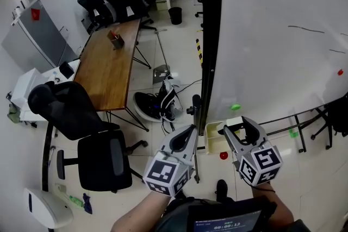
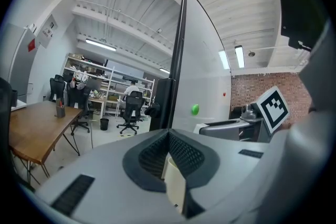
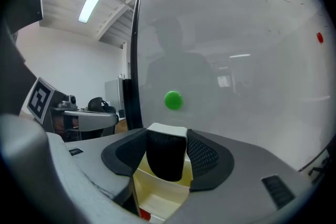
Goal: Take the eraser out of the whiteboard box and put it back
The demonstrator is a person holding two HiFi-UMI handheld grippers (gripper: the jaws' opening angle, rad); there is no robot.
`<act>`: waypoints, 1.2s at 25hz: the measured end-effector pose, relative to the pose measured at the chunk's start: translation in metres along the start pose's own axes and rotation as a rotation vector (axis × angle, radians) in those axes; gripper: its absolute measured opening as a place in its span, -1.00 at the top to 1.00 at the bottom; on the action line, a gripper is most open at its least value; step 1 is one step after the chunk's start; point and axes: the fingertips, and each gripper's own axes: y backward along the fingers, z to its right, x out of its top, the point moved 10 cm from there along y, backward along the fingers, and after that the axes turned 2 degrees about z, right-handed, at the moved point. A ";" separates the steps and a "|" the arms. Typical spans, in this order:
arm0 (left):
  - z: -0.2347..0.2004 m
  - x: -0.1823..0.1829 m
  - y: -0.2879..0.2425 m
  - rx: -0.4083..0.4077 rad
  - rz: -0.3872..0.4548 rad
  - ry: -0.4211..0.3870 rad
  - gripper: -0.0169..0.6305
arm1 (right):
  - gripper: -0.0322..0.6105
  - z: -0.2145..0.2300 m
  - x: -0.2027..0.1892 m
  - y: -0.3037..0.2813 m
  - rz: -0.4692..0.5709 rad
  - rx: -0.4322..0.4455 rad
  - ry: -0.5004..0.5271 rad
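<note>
Head view: I see the whiteboard filling the right half of the frame, with its black left edge running down the middle. The cream box sits at the board's lower left corner, just beside that edge. A green magnet is stuck to the board above the box. A wooden table and a black office chair stand well apart on the left.

1. Right gripper: it hangs over the box. In the right gripper view, I read the jaws of the right gripper as standing wide, with the eraser filling the gap between them. Both pads touch its sides. The eraser is black with a white top edge, upright, and above the open box, not down inside it. The magnet shows on the whiteboard straight ahead.

2. Left gripper: it is just left of the box, beside the board's edge. In the left gripper view, the jaws of the left gripper meet at the tips and grip nothing. A cream surface shows through the gap below them; I cannot tell whether it is the box.
</note>
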 end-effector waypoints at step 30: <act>-0.001 -0.031 -0.004 0.011 -0.082 0.026 0.85 | 0.07 -0.003 -0.044 -0.030 -0.272 -0.043 0.039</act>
